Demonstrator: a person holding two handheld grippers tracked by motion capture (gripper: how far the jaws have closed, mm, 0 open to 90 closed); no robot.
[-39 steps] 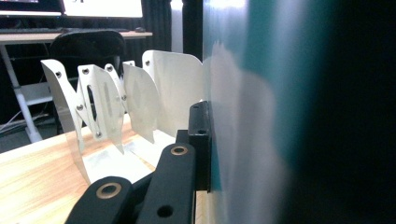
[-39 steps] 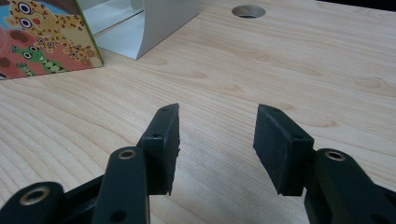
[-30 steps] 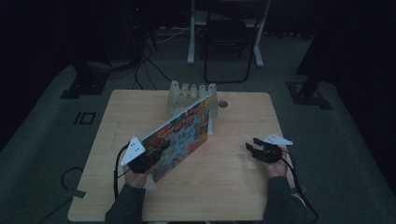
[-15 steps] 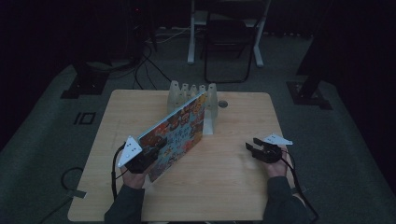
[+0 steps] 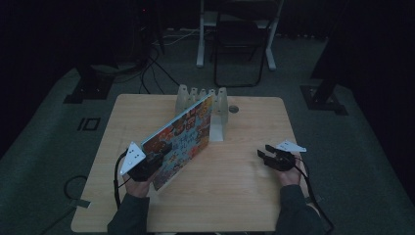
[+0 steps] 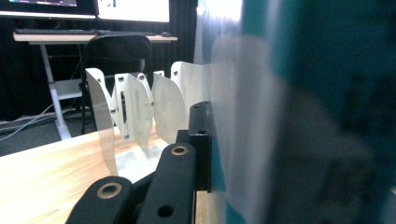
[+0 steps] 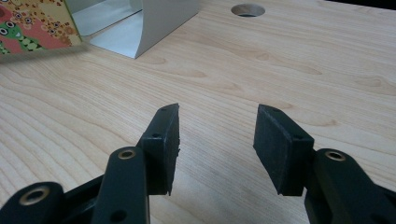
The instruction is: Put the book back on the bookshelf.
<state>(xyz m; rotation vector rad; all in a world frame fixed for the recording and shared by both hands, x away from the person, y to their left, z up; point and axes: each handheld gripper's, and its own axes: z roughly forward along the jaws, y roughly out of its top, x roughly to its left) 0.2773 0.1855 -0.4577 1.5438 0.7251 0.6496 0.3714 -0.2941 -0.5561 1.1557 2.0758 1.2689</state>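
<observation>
A colourful picture book (image 5: 182,139) is held tilted on edge above the wooden table (image 5: 244,196). My left gripper (image 5: 155,159) is shut on its near lower corner. In the left gripper view one black finger (image 6: 198,140) presses flat against the blurred book cover (image 6: 289,116). The book's far end reaches the white slotted rack (image 5: 218,128), whose upright dividers (image 6: 135,107) stand just behind it. My right gripper (image 5: 263,155) hovers low over the table at the right, apart from both. It is open with nothing between its pads (image 7: 215,140).
A round hole (image 7: 247,9) is cut in the table behind the rack base (image 7: 135,23). The book's corner (image 7: 32,23) lies far left of the right gripper. A chair (image 5: 242,44) and desk legs stand on the dark floor beyond the table.
The book's far end has edged slightly left and toward the rack. The right gripper has kept still.
</observation>
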